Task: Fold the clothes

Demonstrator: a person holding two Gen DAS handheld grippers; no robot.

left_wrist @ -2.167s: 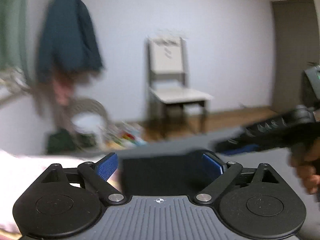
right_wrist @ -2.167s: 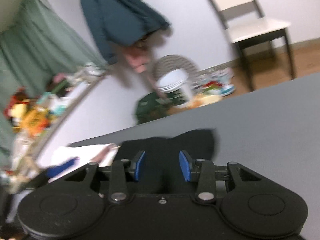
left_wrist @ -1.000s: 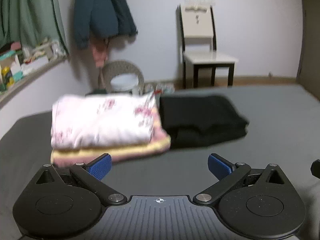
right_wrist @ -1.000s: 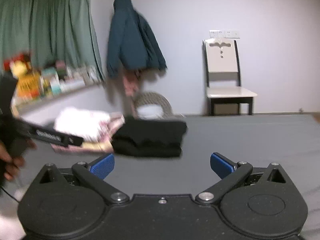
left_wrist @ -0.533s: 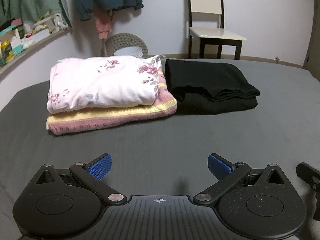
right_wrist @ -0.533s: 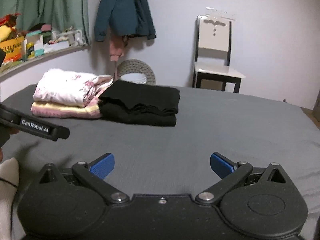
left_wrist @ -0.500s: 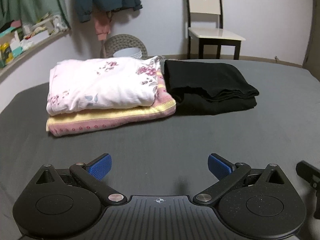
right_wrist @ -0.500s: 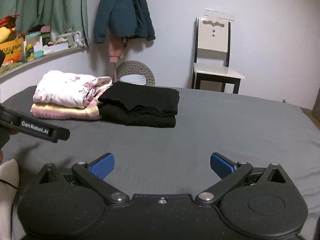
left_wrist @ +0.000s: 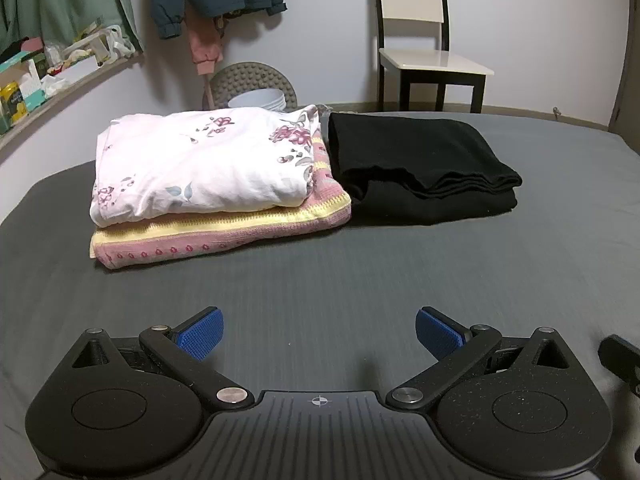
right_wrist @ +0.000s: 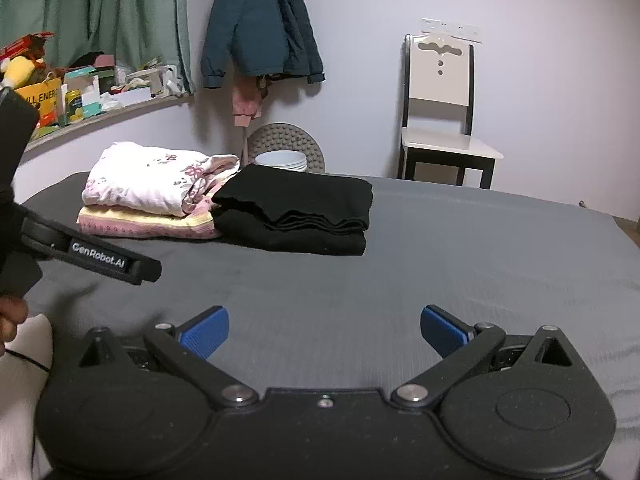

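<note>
A folded black garment (left_wrist: 420, 168) (right_wrist: 300, 212) lies on the grey bed (left_wrist: 320, 272) (right_wrist: 460, 264). Touching its left side is a stack: a folded white floral garment (left_wrist: 200, 160) (right_wrist: 148, 184) on top of a folded pink and yellow knit (left_wrist: 216, 232) (right_wrist: 140, 222). My left gripper (left_wrist: 319, 334) hovers open well short of both piles, nothing between its blue pads. My right gripper (right_wrist: 324, 330) is open and empty too, back from the black garment. The left gripper's body (right_wrist: 100, 258) shows at the left of the right wrist view.
A white chair (left_wrist: 424, 40) (right_wrist: 444, 120) stands by the far wall. A dark teal jacket (right_wrist: 260, 24) hangs on the wall above a round grey mat and white bowls (right_wrist: 280, 158). A cluttered shelf (right_wrist: 80, 96) and green curtain sit at left. A hand (right_wrist: 10, 316) shows at the left edge.
Both grippers have drawn back from the black garment, which now lies folded beside the stack. The right gripper went from nearly shut to wide open. Little has moved in the last half second.
</note>
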